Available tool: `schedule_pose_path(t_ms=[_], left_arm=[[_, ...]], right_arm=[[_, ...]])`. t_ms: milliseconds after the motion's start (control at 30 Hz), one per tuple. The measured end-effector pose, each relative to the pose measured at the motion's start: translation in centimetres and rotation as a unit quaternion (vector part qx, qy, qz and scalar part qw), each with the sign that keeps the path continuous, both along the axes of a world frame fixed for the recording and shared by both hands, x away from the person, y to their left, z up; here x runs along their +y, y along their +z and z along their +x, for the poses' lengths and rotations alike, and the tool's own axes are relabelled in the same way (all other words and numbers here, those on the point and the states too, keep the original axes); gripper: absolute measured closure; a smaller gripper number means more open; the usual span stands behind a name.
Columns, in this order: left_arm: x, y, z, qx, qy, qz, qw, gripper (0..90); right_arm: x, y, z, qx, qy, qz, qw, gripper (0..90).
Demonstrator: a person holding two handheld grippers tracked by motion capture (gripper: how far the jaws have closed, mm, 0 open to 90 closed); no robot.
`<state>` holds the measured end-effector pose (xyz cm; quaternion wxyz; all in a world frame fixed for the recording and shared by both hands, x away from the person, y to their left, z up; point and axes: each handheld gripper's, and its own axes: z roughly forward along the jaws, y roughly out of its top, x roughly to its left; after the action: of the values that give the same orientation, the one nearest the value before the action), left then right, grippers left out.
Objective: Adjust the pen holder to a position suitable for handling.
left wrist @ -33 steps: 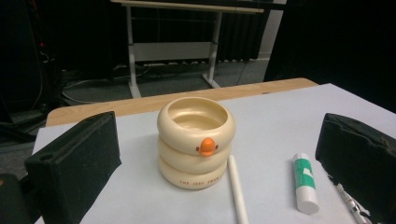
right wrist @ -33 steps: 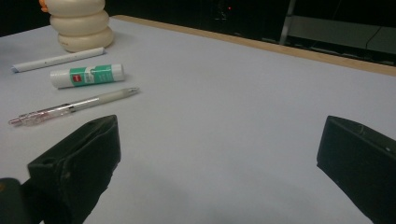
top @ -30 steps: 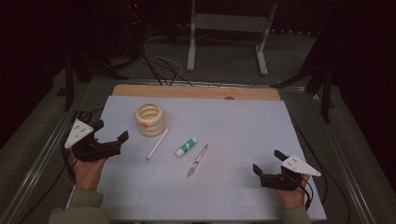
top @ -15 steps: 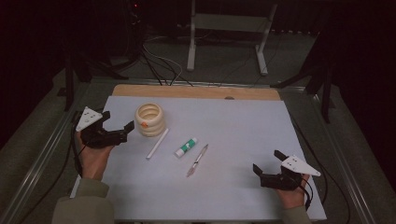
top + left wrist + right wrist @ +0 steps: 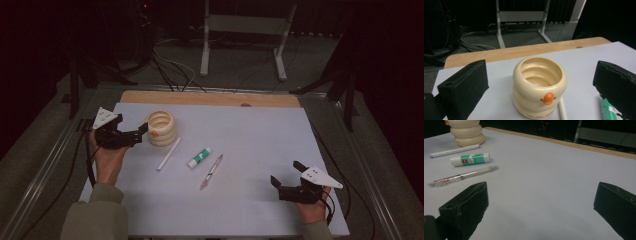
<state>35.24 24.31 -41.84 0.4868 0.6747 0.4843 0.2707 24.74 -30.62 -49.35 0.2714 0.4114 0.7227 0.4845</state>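
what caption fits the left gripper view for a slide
Open left gripper lined up on a cream ringed cup standing on the white table.

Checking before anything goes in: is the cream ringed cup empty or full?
Empty: the left gripper view looks into the cream ringed cup, showing bare ribbed inner walls.

White stick [image 5: 169, 153], glue stick [image 5: 199, 157] and pen [image 5: 211, 171] (side by side) on the table [image 5: 260, 135]

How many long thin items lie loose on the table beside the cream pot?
3: a white stick lying nearest the cream pot, a green-and-white glue stick next along, and a clear pen farthest out. Nothing looks hidden.
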Motion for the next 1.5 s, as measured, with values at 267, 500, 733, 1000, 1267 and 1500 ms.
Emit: schedule_pose_path(t_ms=[267,500,733,1000,1267,1500], left_arm=[[-0.4,0.0,1.5,0.016,0.009,0.010,0.9998,1.0],[-0.7,-0.4,2.8,0.032,0.023,0.008,0.9992,2.7],[-0.9,-1.5,4.1,0.068,0.040,-0.008,0.9969,7.8],[-1.3,-2.3,4.9,0.097,0.039,-0.037,0.9939,17.6],[-1.7,-3.6,6.0,0.141,0.066,-0.057,0.9861,30.6],[-2.1,-4.6,6.5,0.167,0.096,-0.077,0.9782,53.2]], right_arm=[[0.0,0.0,0.0,0.000,0.001,0.000,1.0000,0.0],[0.0,0.0,0.0,0.000,0.001,0.000,1.0000,0.0],[0.0,0.0,0.1,0.000,0.002,0.000,1.0000,0.0],[-0.1,0.0,0.1,0.000,0.002,0.001,1.0000,0.0],[-0.1,-0.1,0.1,0.001,0.002,-0.001,1.0000,0.0],[-0.1,0.0,0.1,0.001,0.000,0.001,1.0000,0.0]])
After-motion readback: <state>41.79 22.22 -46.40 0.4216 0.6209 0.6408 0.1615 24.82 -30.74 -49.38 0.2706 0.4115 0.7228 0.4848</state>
